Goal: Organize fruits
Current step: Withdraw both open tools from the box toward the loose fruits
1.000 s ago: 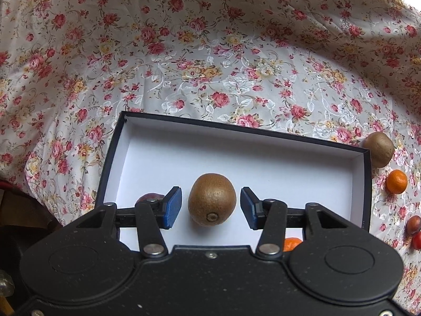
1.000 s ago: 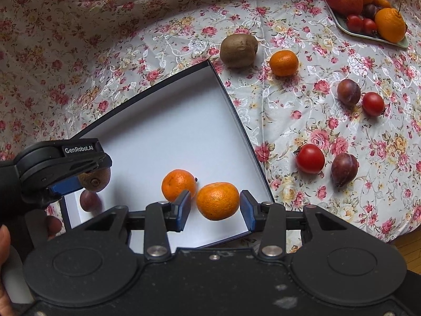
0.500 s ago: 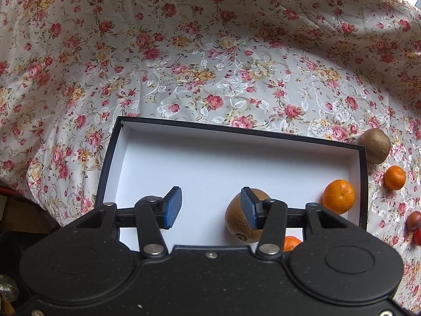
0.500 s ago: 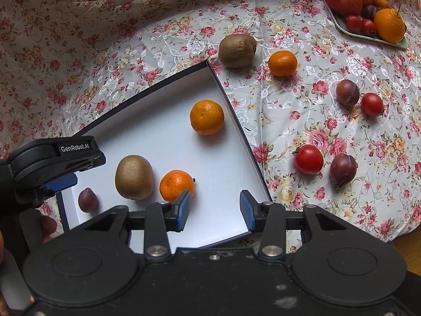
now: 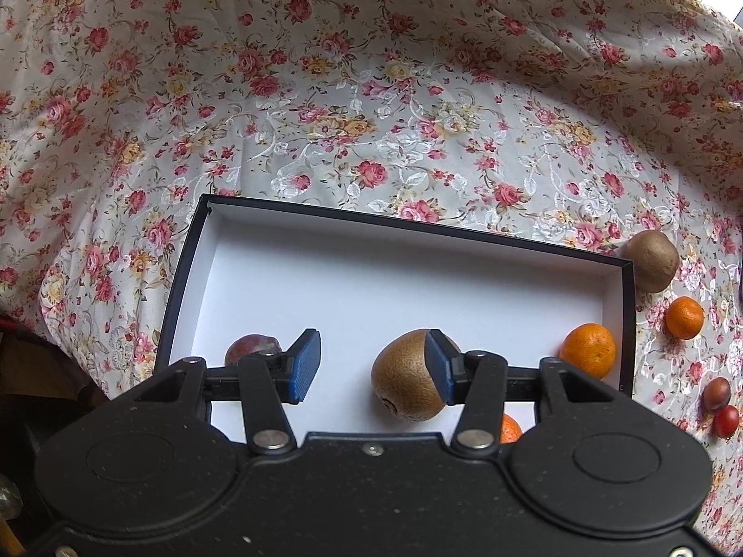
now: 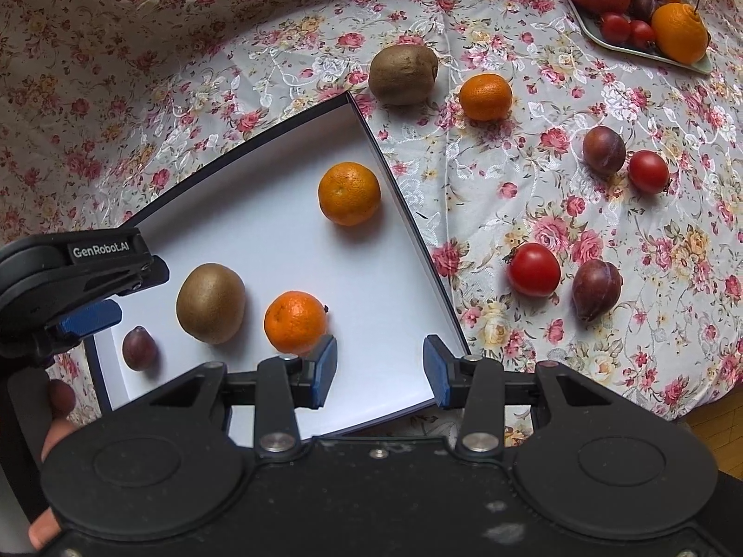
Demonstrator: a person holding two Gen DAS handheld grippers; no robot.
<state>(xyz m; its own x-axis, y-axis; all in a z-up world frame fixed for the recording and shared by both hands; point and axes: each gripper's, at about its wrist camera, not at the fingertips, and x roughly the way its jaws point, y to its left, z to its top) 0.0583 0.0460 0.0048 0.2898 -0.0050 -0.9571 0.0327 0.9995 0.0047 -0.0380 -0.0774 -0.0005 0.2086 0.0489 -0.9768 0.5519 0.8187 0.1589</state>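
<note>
A: How far along is the sorting?

B: Partly done, I'd judge. The black box (image 6: 404, 213) holds four fruits: a kiwi (image 6: 211, 302), two mandarins (image 6: 349, 192) (image 6: 295, 322) and a small plum (image 6: 138, 348) at its 8 o'clock corner.

A: What's left?

B: On the floral tabletop (image 6: 511, 185), from 12 to 3 o'clock of the box: another kiwi (image 6: 403, 73), a mandarin (image 6: 485, 96), two plums, two tomatoes. A tray (image 6: 696, 65) far at 1 o'clock holds an apple, oranges and small fruits.

A: The grippers?

B: The left hand-held gripper (image 5: 367, 366) and the right hand-held gripper (image 6: 380, 366) both stand parted, holding nothing.
</note>
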